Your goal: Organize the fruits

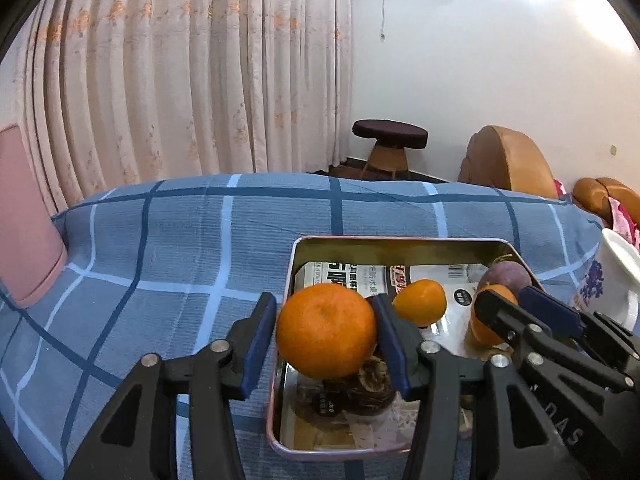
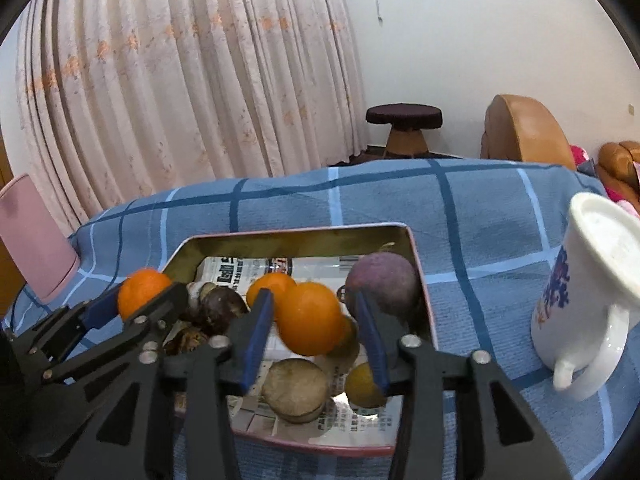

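A pink-rimmed metal tray [image 1: 394,239] [image 2: 300,233] lies on the blue checked cloth [image 1: 180,248]. My left gripper [image 1: 324,304] is open over the tray's left rim. A large orange [image 1: 326,330] sits between its blue pads, touching the right pad with a thin gap at the left. My right gripper [image 2: 312,296] is open above the tray's middle, with a smaller orange [image 2: 310,318] loose between its pads. In the tray lie another orange [image 2: 270,286], a purple passion fruit [image 2: 382,280], dark fruits [image 2: 218,306], a yellow fruit [image 2: 362,386] and a pale round piece [image 2: 296,390].
A white mug [image 2: 592,292] stands on the cloth right of the tray. A pink object [image 2: 36,240] stands at the table's left edge. Beyond the table are a curtain, a dark-topped stool [image 2: 404,116] and a brown sofa [image 2: 524,128].
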The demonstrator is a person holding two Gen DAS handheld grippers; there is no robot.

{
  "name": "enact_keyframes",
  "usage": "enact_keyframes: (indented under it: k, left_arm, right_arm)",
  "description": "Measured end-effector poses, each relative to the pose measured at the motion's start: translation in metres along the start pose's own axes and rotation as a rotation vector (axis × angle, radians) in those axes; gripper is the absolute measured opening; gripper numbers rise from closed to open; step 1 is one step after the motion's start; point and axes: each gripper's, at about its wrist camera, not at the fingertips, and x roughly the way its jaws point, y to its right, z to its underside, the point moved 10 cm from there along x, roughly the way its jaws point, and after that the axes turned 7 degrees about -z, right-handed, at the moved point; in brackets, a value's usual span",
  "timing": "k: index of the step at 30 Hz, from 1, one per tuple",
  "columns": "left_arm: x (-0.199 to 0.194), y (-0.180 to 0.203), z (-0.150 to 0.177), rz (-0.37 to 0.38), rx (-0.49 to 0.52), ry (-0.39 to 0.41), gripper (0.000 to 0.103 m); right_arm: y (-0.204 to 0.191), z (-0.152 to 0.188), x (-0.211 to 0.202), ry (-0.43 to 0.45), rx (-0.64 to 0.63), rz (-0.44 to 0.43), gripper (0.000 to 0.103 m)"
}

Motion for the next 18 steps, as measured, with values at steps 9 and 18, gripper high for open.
enact_keyframes:
  k: [9, 18]
  left_arm:
    - [-0.033, -0.024, -0.004, -0.079, -0.019, 0.132, 0.087]
    - [-0.065, -0.032, 0.005, -0.102, -0.002, 0.204, 0.087]
  right_arm:
    - [0.011, -0.015, -0.047, 0.216, 0.032, 0.065, 0.103]
    - [0.004, -0.022, -0.102, 0.437, 0.01, 0.189, 0.103]
